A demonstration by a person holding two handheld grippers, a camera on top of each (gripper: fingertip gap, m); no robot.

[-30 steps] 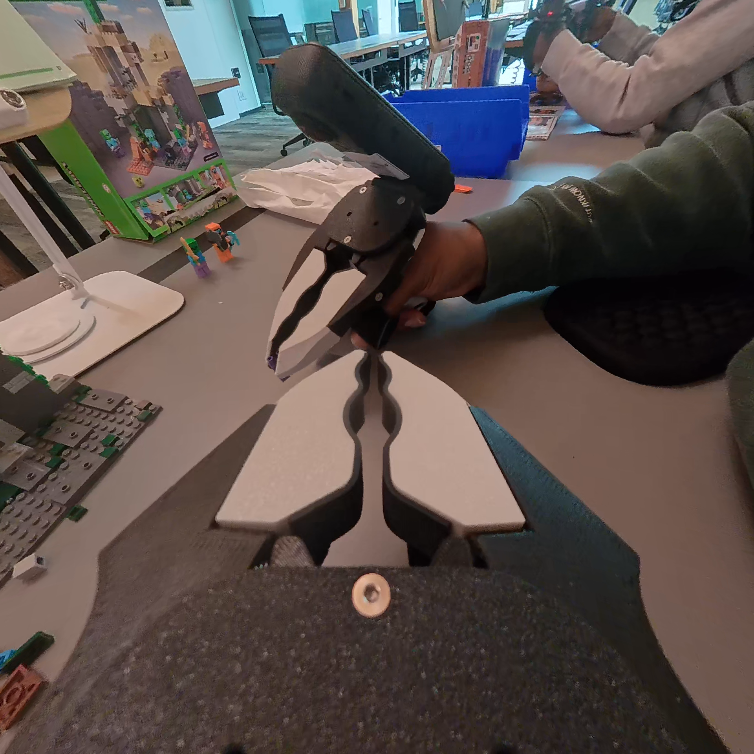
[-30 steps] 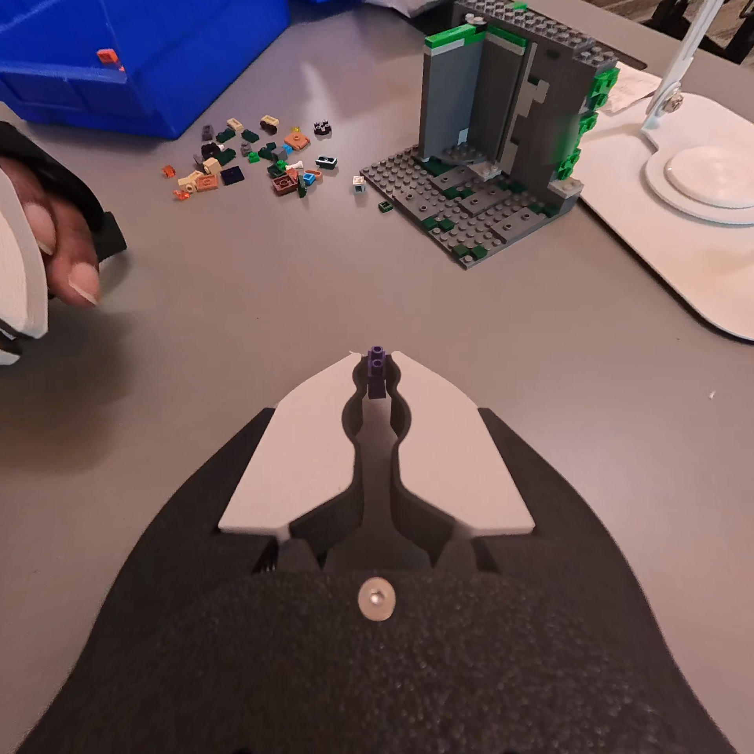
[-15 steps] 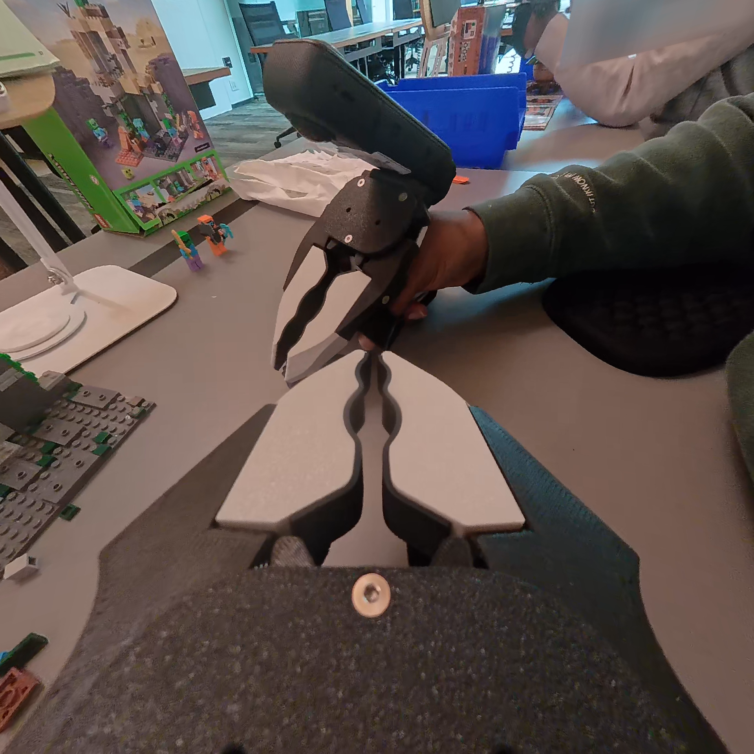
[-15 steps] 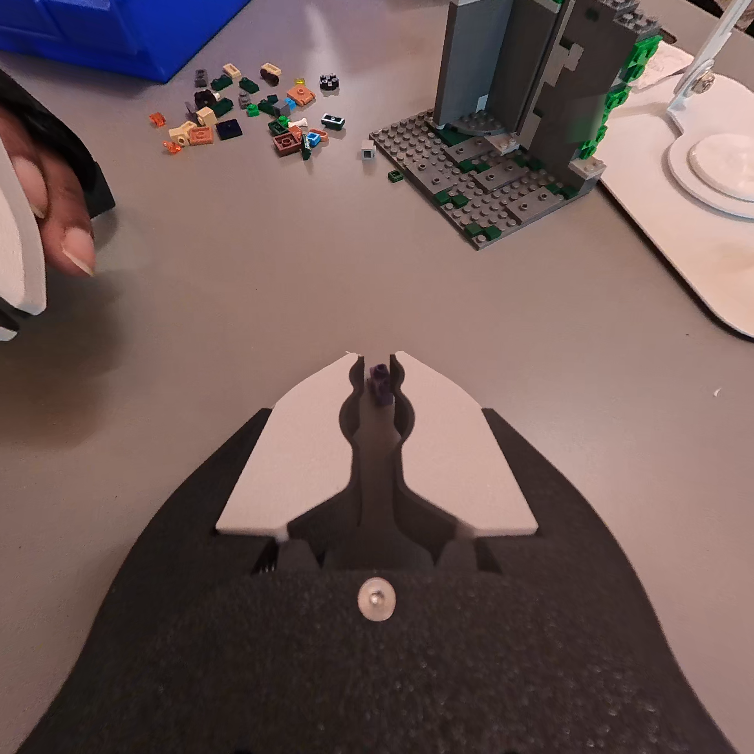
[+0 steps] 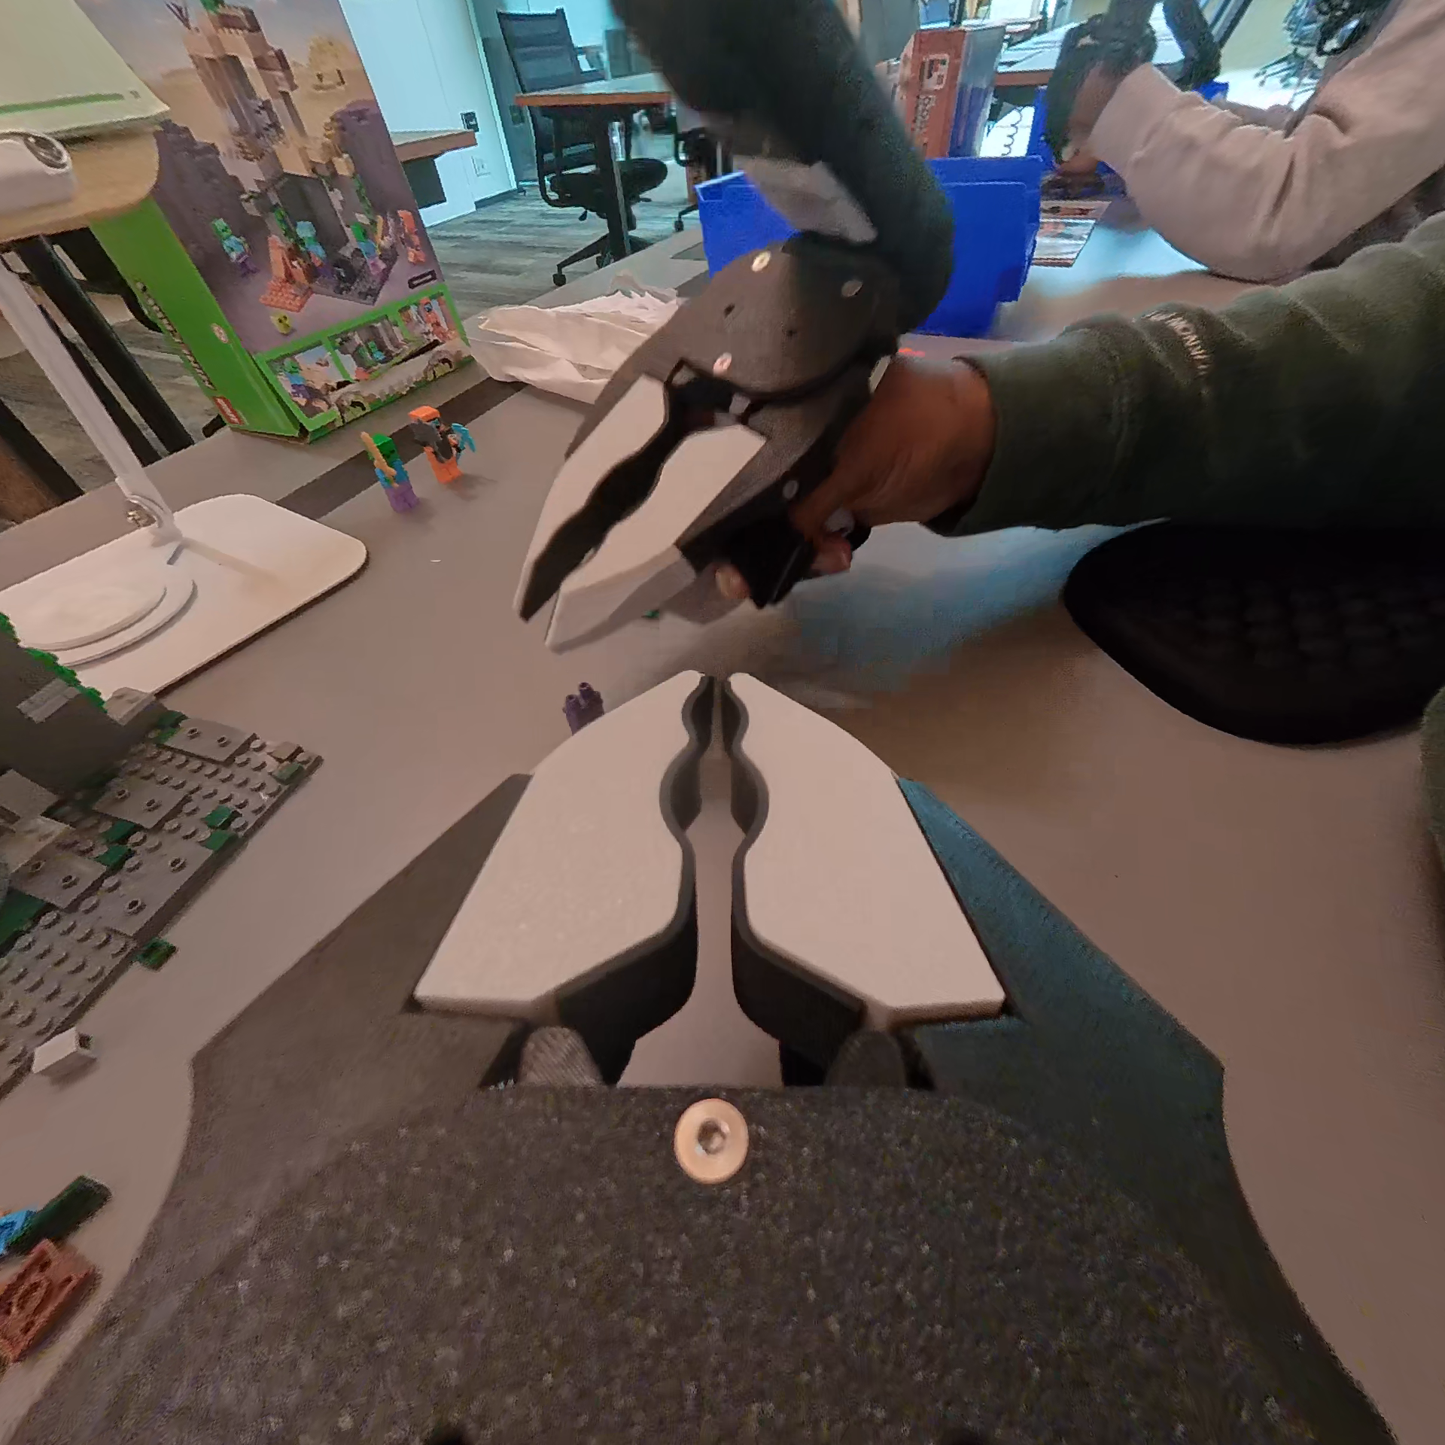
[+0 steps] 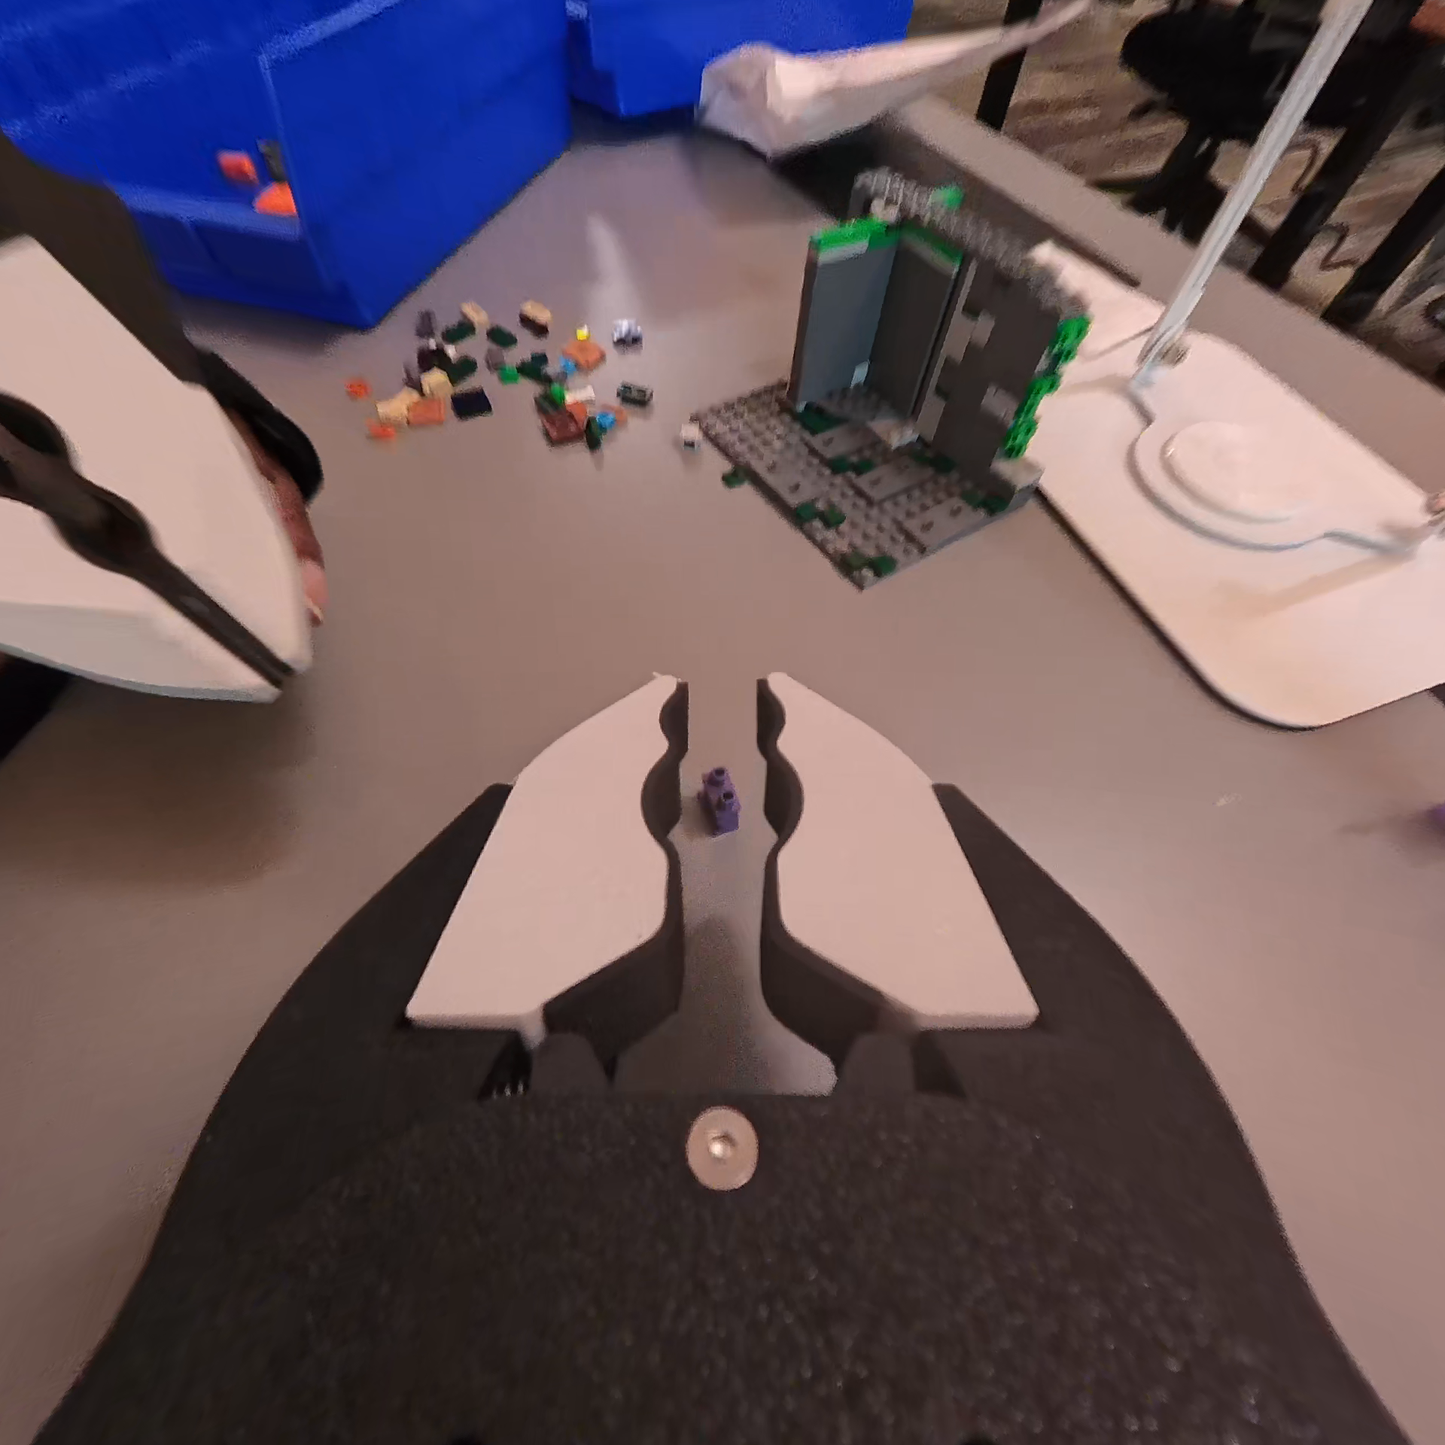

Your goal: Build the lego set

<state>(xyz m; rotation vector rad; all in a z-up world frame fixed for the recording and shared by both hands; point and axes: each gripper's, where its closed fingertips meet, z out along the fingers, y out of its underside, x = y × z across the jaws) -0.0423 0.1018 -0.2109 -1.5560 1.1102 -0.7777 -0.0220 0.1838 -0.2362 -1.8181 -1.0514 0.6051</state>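
A: The purple piece (image 6: 720, 802) lies loose on the tabletop (image 6: 547, 625), between the spread fingers of the right claw (image 6: 722, 688), touching neither, I think; the picture is blurred.

B: And the left claw (image 5: 715, 682)?

A: Pressed together, holding nothing.

B: So which step?

A: Picking up a piece for the grey build (image 6: 899, 406). Next, one claw must pinch the piece squarely.

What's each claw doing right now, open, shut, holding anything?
Left claw: shut, holding nothing.
Right claw: open, empty; the purple piece lies on the table between its fingers.
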